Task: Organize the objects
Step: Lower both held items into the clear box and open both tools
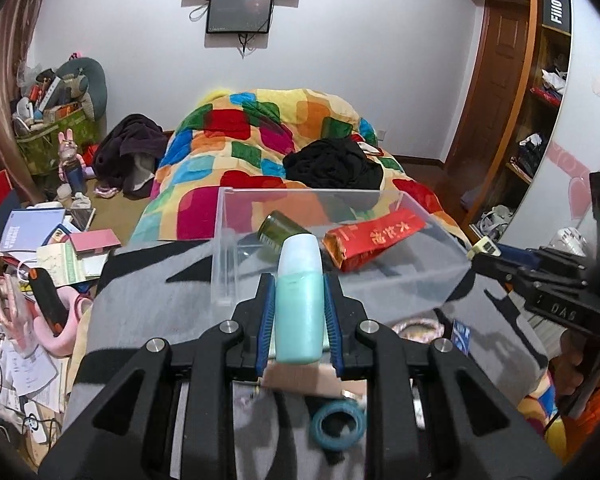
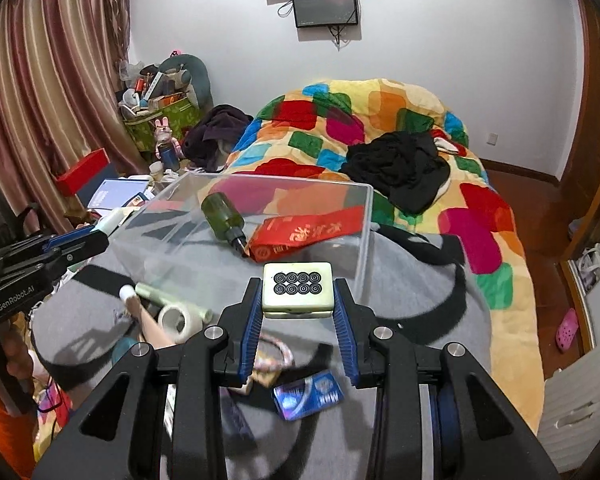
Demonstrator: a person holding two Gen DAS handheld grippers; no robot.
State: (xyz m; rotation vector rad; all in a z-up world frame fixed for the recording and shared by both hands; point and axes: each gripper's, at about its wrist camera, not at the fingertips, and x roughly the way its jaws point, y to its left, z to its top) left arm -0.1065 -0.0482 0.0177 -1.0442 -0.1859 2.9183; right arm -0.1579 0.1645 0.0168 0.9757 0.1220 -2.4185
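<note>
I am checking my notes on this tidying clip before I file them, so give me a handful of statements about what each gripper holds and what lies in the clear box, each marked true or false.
1. The left gripper is shut on a teal bottle. True.
2. The right gripper is open with nothing between its pads. False: it is shut on a cream mahjong tile that shows eight circles.
3. A dark green bottle lies on its side in the clear box. True.
4. The clear box holds nothing else. False: a red packet lies beside the green bottle.
5. A roll of white tape sits inside the clear box. False: it lies outside, on the grey blanket.
</note>
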